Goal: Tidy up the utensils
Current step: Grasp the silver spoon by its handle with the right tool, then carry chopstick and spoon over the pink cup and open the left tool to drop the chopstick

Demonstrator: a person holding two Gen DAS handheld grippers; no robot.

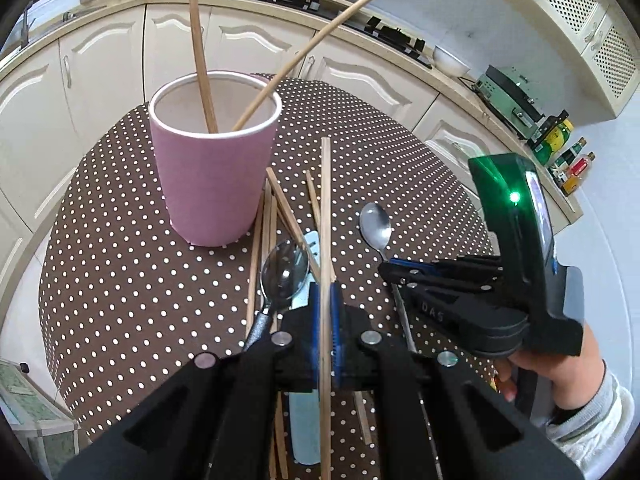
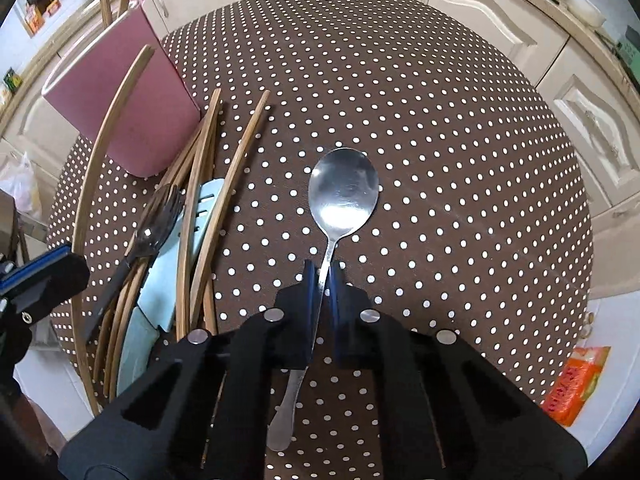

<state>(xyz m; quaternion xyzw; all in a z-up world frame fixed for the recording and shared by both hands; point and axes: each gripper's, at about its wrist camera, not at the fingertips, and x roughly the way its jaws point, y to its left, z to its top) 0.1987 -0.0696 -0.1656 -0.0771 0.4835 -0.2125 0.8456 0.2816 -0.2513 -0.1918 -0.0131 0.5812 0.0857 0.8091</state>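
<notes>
Now left hand-held gripper [image 1: 325, 300] clamps chopstick [image 1: 326, 208]; right [image 2: 324, 280] nips spoon [image 2: 344, 196]; cup [image 1: 212, 160] nr.

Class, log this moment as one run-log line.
left gripper: shut on chopstick | right gripper: shut on spoon | pink cup: two chopsticks inside

Your left gripper [image 1: 326, 292] clamps a chopstick [image 1: 326, 208] at lower centre; the pink cup [image 1: 212, 176] stands upper left.
</notes>
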